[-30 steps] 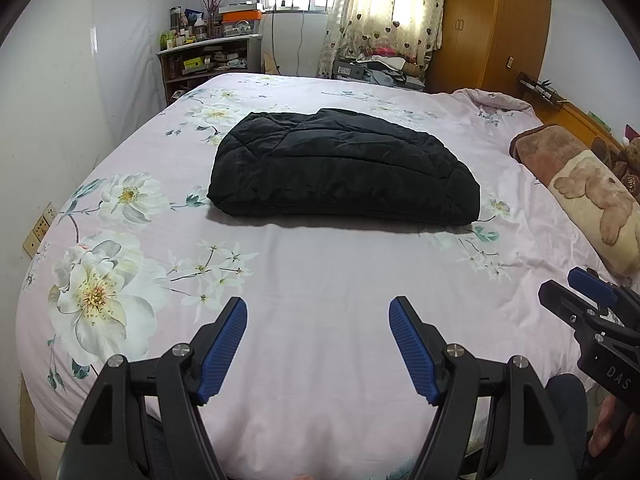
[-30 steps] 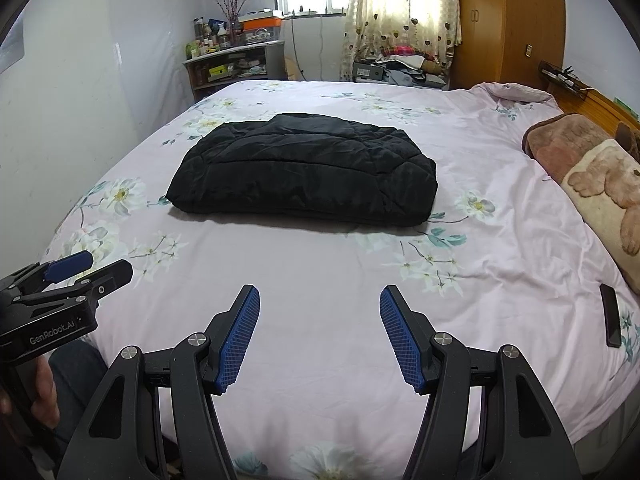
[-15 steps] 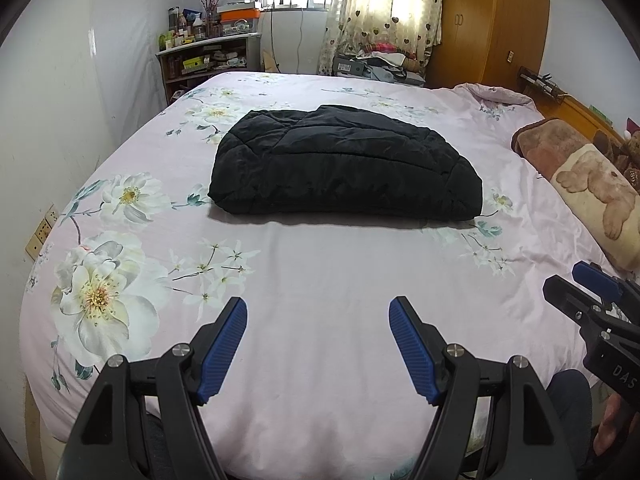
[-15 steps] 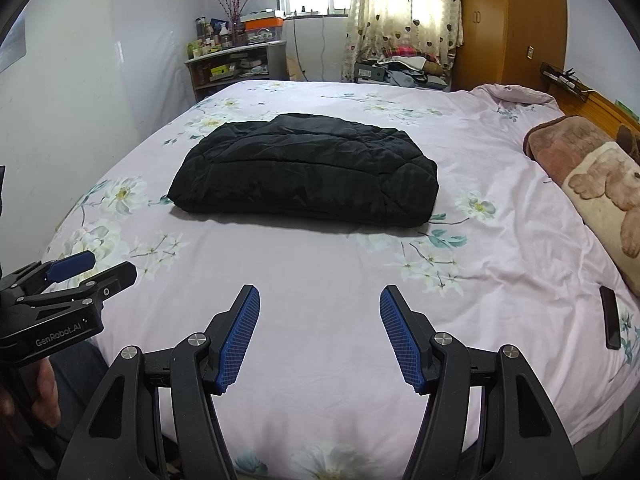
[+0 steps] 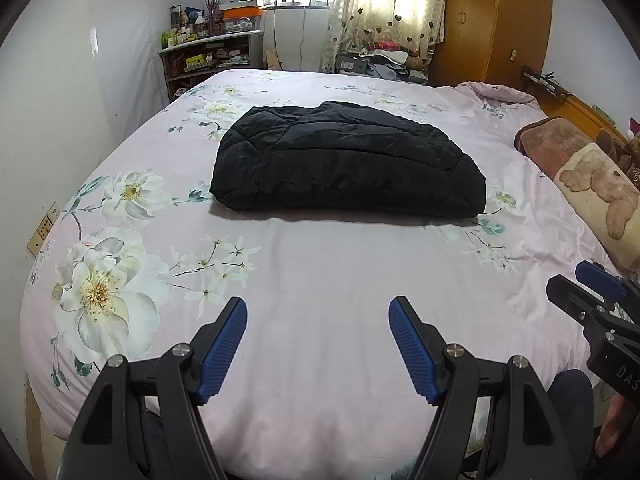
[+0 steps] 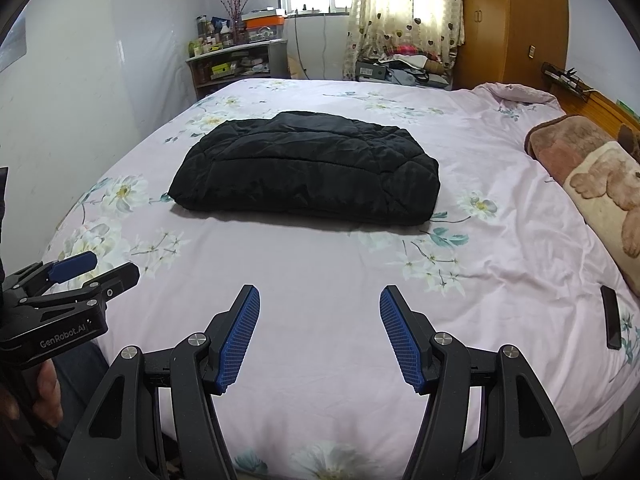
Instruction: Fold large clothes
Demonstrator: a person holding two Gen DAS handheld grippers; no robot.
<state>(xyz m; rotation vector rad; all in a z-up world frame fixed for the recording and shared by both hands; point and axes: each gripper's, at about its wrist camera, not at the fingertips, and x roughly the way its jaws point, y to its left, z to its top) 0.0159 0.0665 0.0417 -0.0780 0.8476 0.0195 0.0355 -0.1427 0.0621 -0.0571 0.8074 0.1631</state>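
A black quilted jacket (image 5: 348, 164) (image 6: 308, 172) lies folded into a thick bundle in the middle of the bed. My left gripper (image 5: 318, 308) hangs over the near part of the pink floral sheet (image 5: 320, 264), open, with nothing between its blue pads. My right gripper (image 6: 319, 298) is likewise open and empty, well short of the jacket. Each gripper shows at the edge of the other's view: the right gripper (image 5: 588, 292) at the right edge, the left gripper (image 6: 96, 270) at the left edge, held by a hand (image 6: 48, 396).
A brown bear-print blanket (image 6: 600, 184) lies along the bed's right side below the wooden headboard (image 6: 600, 100). A dark phone (image 6: 611, 317) rests on the sheet near the right edge. Shelves (image 6: 236, 64), a curtained window and a wooden wardrobe (image 6: 512, 24) stand beyond the bed.
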